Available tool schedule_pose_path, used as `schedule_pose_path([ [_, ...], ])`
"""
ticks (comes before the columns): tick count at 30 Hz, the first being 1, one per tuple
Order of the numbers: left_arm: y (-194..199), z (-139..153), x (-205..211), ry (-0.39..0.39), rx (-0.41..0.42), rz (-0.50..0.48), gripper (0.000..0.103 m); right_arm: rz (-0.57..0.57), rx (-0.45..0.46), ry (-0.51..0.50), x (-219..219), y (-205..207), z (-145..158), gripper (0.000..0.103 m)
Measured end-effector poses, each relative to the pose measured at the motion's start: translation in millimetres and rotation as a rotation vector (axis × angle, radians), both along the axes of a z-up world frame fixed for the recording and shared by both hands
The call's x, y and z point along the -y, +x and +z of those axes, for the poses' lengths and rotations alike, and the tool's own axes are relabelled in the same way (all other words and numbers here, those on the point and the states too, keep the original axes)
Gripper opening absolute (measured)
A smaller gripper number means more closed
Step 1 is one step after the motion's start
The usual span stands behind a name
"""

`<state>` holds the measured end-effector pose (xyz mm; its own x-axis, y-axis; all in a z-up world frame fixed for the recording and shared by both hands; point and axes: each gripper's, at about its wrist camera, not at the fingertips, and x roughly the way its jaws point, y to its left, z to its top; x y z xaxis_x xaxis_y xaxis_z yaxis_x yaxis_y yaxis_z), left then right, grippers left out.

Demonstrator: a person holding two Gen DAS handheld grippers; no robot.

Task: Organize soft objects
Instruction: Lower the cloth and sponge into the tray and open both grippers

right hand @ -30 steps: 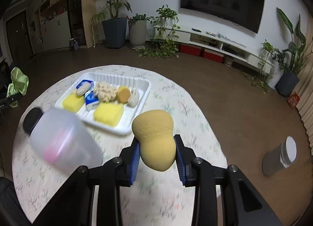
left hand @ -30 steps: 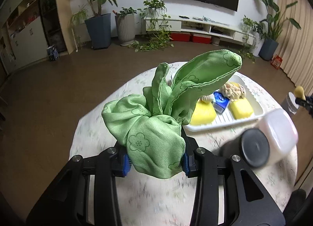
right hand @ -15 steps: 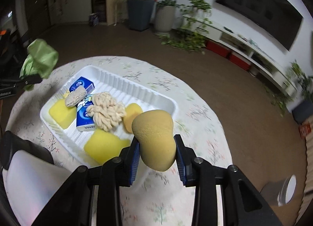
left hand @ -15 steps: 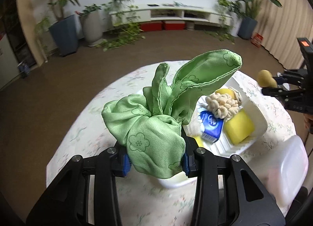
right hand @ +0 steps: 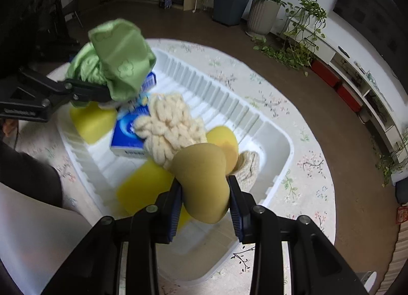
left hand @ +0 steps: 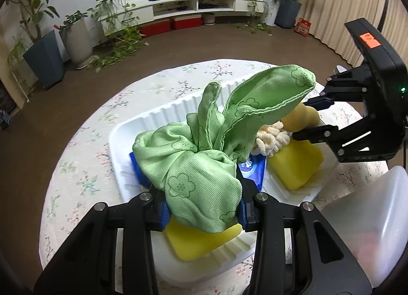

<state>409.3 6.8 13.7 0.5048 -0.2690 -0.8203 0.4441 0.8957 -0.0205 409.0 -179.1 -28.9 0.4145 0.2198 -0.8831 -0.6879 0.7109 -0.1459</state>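
Flowered counter [left hand: 84,157] is carrying a white tray [right hand: 278,147]; left hand-held gripper [left hand: 202,205] is holding a green cloth [left hand: 204,162], right hand-held gripper [right hand: 204,199] is gripping a tan sponge [right hand: 202,180]. Both are hovering over the tray; next move is lowering and releasing.

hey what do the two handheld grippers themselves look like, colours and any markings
Both the left gripper and the right gripper are matte black plastic frames with silver screw heads and blue finger pads. The right one's body carries an orange sticker and a small green light.
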Motion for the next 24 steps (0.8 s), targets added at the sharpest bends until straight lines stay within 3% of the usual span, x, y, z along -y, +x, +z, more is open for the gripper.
schedule_pose_path([
  [5,8.2,-6.0,1.5,-0.017,-0.019,0.006,0.042,-0.004,0.005,0.005,4.3,2.6,-1.2,0.039],
  [10,10.7,-7.7,-5.7,-0.041,-0.026,0.038,0.065,-0.003,0.005,0.01,4.2,4.8,-2.0,0.041],
  [19,3.9,-6.9,-12.2,-0.07,-0.011,0.049,0.102,-0.011,0.036,0.032,7.2,4.7,3.2,0.072],
  [24,-0.1,-3.1,-16.3,-0.078,0.005,0.061,0.103,-0.005,0.058,0.046,9.4,0.9,8.9,0.075],
])
